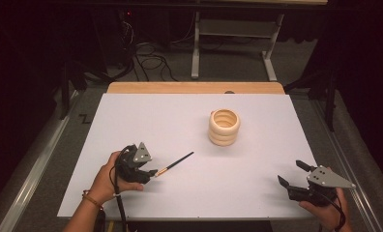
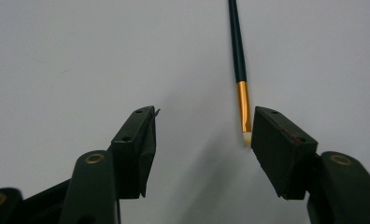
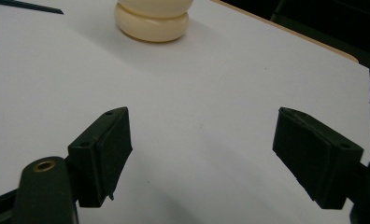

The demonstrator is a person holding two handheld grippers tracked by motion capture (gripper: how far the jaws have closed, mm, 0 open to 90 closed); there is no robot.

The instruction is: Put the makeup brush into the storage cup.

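Surface: a white board (image 1: pixel 146 121) covered the table, with a strip of bare wood along its far edge.
Brush: a thin paintbrush (image 1: pixel 175 164) with a dark handle and a gold ferrule lay flat on the board, nearer the front edge than the far one and left of the middle; its handle pointed up toward the far right, its ferrule end toward the front left.
Left gripper: the left gripper (image 1: pixel 153 173) sat low over the board near the front left corner, held in the person's left hand (image 1: pixel 105 180), with its tips at the ferrule end of the brush.
Left gripper, jaws: parted, with bare board between the pads; in the left gripper view the gold ferrule (image 2: pixel 243 106) stood just beside the inner corner of the jaw on that view's right, and whether it touched could not be told. The brush was not clamped.
Right gripper: the right gripper (image 1: pixel 292 174) rested near the front right corner of the board, held in the person's right hand (image 1: pixel 325 210), well apart from the brush.
Right gripper, jaws: wide apart, nothing between them but white board.
Rings: a stack of cream rings (image 1: pixel 224 127) stood upright right of the board's middle, toward the far edge, apart from the brush and both grippers.
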